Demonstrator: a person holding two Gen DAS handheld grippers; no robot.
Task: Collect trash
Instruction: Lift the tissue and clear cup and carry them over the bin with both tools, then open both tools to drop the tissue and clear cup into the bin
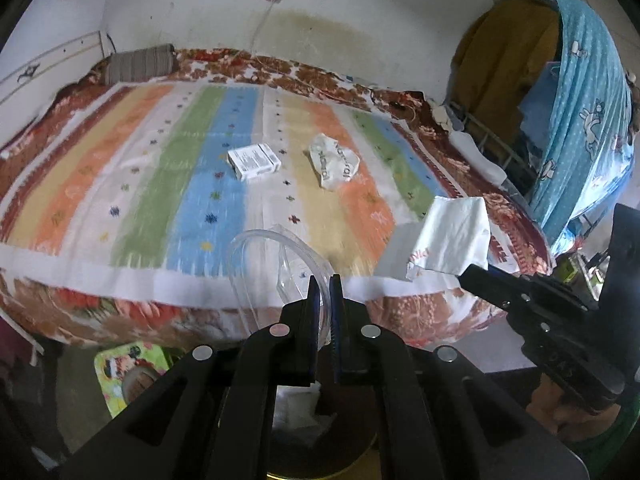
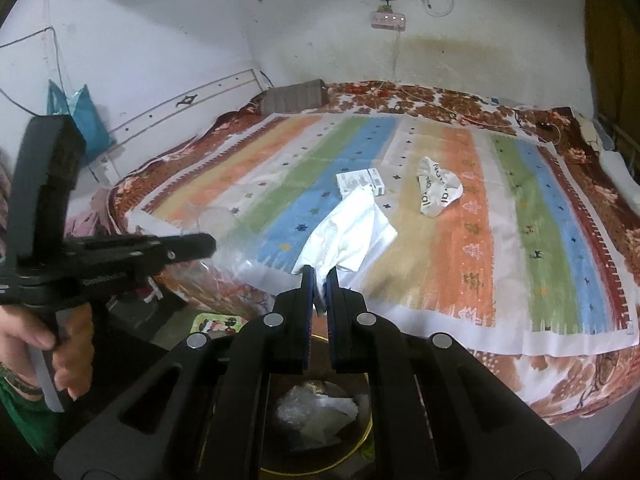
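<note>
Trash is split between our two grippers and the bed right now. Our left gripper is clamped on a clear plastic wrapper, a thin floppy thing pinched only at its near edge. Our right gripper is shut on a white paper wrapper, gripped by one corner with the rest fanning out above the striped sheet.

Below both grippers we see the bin, gold-rimmed, with some crumpled scraps already inside. That looks like our drop spot, but we judge neither piece is squarely over it yet.

What could go wrong? Both holds are on edges, so a quick swing could let either piece slip out and land on the floor beside the bin. The white paper wrapper is broad and light; released off-centre, it may catch the rim and slide outside. The clear plastic wrapper could cling to the pads and not fall when we open. The two grippers sit near each other, so crowding the same opening risks a knock.

Two more pieces wait on the bed: a small white box and a crumpled printed wrapper, just beside each other and easy to forget.
</note>
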